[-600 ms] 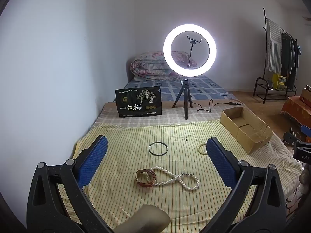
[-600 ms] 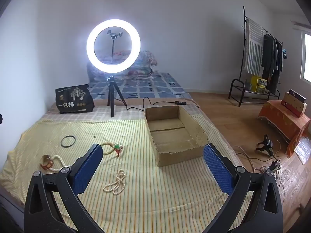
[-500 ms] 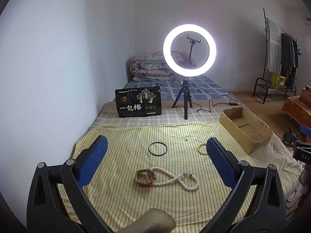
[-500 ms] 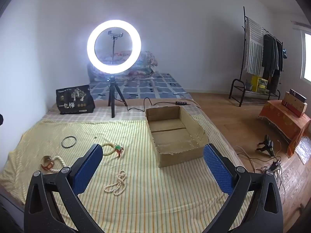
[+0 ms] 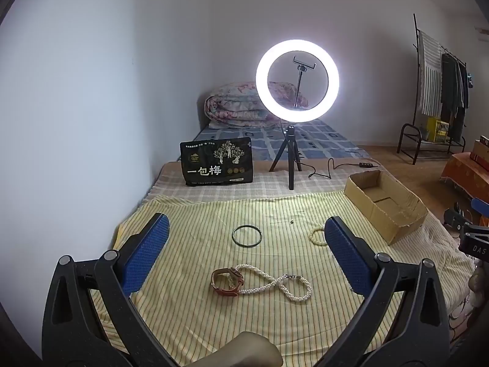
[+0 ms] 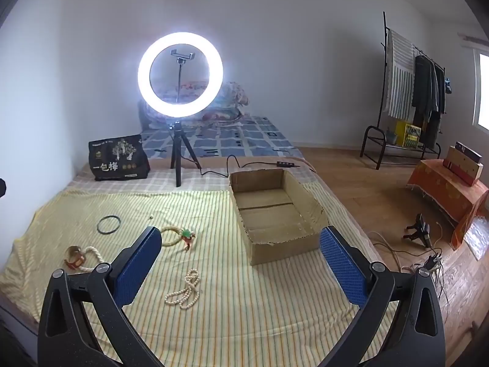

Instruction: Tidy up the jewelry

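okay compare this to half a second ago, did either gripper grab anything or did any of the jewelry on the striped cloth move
No visible change. Neither gripper has taken anything: the left gripper and right gripper stay above the striped cloth with jaws wide open and empty. The watch, pearl necklace, black ring and bead strand lie where they were, and the cardboard box still holds no jewelry.

2 pearl necklaces [image 6: 183, 290], 2 bracelets [image 6: 174, 236], 1 watch [image 5: 226, 282], 1 box [image 6: 275, 211].
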